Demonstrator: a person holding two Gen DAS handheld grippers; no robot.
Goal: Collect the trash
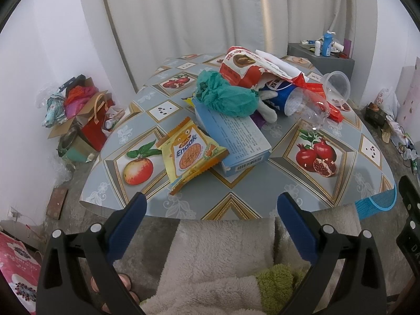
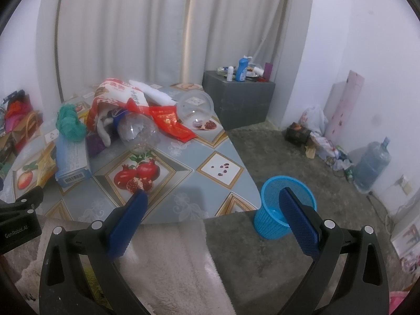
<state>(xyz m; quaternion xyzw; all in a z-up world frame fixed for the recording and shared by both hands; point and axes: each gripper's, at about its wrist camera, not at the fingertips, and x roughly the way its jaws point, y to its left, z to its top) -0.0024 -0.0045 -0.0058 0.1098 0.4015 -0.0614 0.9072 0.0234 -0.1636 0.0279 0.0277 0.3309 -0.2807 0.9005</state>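
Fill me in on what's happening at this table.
A person holding a gripper in each hand is about to clear trash. The left gripper and right gripper are both open and empty, held at the near edge of the table. Nothing is picked up yet: a yellow snack packet, light blue box, teal netting and clear plastic bottle lie piled on it. The blue bin waits on the floor beside the table.

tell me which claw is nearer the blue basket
Right. The blue basket sits on the floor just ahead of the right claw, behind its right finger. The left claw faces the table, and only the basket's rim shows at the far right of its view.
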